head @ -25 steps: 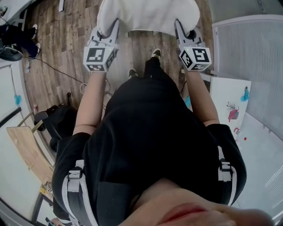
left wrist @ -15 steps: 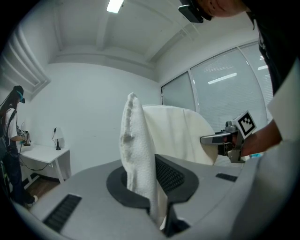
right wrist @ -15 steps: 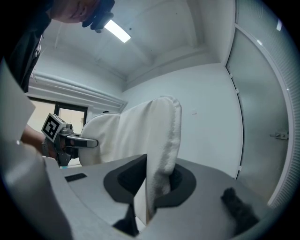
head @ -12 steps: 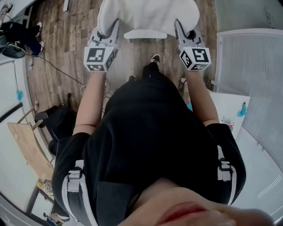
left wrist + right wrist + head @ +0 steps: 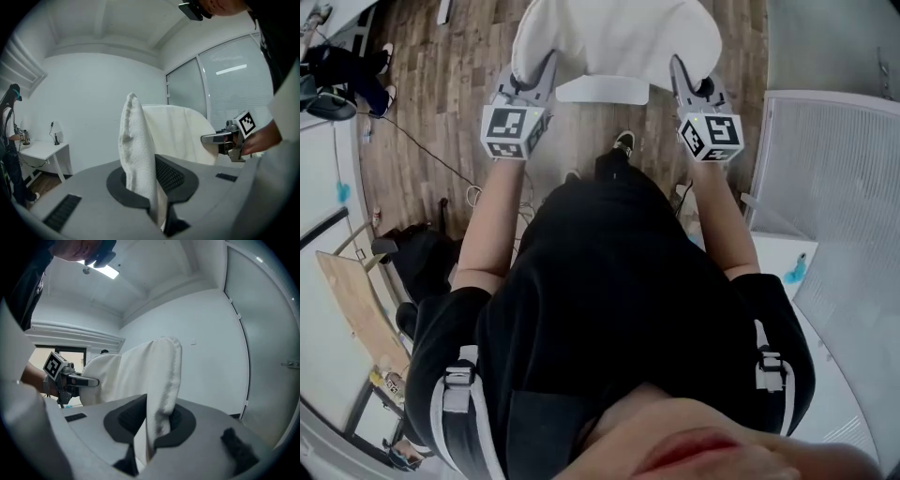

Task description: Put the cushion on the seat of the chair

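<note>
Wooden floor (image 5: 441,94) lies beneath you. You hold the white cushion (image 5: 614,37) out in front, off the floor, with the pale chair (image 5: 602,90) showing at its near edge. Your left gripper (image 5: 546,67) pinches the cushion's left edge and your right gripper (image 5: 678,67) pinches its right edge.

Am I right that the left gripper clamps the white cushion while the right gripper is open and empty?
No: the right gripper is shut on the white cushion too, as the right gripper view shows; the left gripper does clamp it.
</note>
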`<state>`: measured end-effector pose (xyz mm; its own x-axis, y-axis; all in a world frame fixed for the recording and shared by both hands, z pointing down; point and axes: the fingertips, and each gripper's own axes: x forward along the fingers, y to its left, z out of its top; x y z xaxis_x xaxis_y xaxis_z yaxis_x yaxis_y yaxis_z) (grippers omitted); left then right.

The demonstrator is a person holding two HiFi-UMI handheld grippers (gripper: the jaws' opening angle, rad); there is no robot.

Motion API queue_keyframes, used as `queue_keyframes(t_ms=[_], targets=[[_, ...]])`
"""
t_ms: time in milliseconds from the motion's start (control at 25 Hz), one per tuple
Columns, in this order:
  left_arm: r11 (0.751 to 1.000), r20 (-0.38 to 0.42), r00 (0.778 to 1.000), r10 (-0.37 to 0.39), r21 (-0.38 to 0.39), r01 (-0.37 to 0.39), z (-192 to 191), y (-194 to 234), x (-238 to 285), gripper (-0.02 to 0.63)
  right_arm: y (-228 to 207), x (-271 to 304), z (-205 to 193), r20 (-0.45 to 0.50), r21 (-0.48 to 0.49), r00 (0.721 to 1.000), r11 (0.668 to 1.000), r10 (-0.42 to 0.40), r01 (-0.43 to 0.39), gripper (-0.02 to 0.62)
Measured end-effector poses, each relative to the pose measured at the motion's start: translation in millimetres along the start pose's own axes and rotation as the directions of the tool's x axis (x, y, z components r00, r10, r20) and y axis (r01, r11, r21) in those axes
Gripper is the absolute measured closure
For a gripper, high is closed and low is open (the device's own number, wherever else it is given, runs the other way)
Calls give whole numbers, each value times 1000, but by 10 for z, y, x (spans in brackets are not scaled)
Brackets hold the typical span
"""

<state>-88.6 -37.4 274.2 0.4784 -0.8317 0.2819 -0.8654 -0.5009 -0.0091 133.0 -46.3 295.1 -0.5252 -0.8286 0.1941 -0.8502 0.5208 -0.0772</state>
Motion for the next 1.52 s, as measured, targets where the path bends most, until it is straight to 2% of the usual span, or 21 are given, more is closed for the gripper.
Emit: queue_keyframes(t_ms=[360, 760, 1040, 1240, 1520], targets=[[1000, -54, 998, 13, -26, -14, -46, 2, 539, 554, -502, 302, -122, -59, 16, 996, 998, 64, -63, 540], [998, -137, 991, 3, -66, -12, -594, 258, 997, 554, -656, 756, -690, -122, 62, 988, 994, 99, -92, 540], [993, -213, 976, -50, -117, 25, -1237, 649, 1350, 552, -639, 1214, -1277, -211, 98, 974, 993, 83, -63, 540], [990, -274, 958, -89, -134, 54, -1810, 817, 1570, 552, -637, 1478, -1838, -281, 115, 956, 992, 84, -54, 540], [977, -350, 927, -135, -204, 65, -2603, 957, 1856, 552, -693, 1744, -2577, -370, 162, 923, 986, 103, -46, 540]])
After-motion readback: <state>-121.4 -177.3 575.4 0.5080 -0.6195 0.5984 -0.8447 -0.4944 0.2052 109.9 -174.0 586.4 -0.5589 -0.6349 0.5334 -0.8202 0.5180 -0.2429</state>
